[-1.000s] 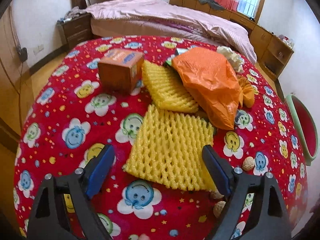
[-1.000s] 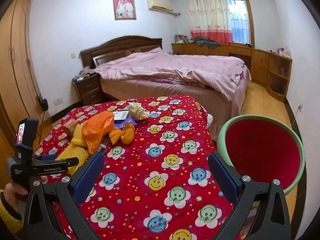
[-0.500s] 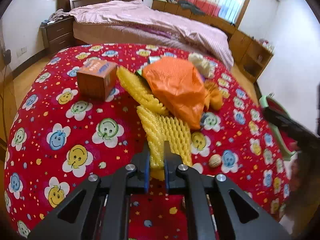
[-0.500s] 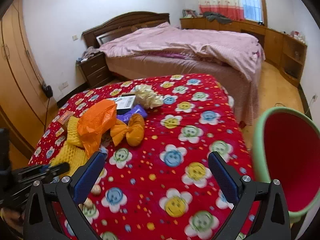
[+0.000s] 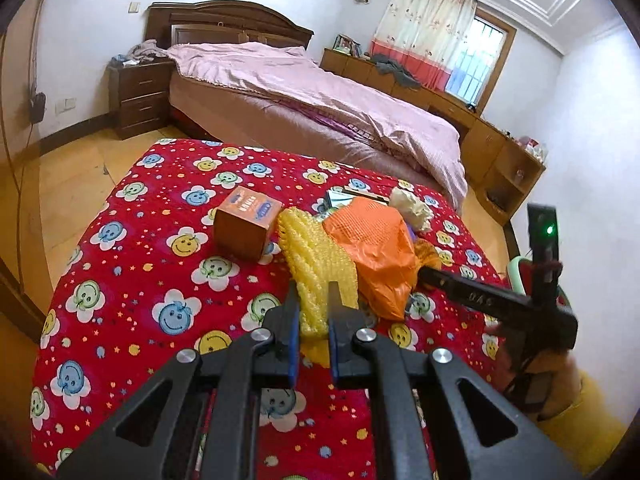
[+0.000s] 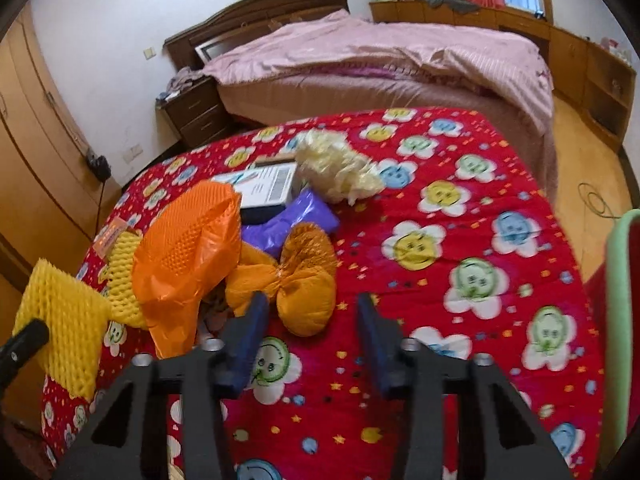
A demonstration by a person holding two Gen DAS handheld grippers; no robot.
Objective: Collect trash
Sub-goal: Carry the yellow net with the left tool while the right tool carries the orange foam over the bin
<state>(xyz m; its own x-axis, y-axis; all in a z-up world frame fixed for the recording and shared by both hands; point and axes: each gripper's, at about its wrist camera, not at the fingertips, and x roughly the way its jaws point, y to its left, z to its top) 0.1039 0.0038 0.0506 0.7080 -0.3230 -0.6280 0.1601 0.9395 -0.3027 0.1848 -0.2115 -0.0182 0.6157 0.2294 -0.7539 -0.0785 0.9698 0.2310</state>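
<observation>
The yellow foam net [image 6: 60, 316] hangs lifted clear of the counter [image 5: 132, 280], pinched in the left tongs [image 5: 313, 320], probably so it can go to the bin [image 6: 618, 320] at the right. A second yellow net [image 5: 316, 260] lies with one orange bag [image 6: 188, 248]. The right tongs [image 6: 310, 320] hover spread above one orange wrapper [image 6: 296, 276].
</observation>
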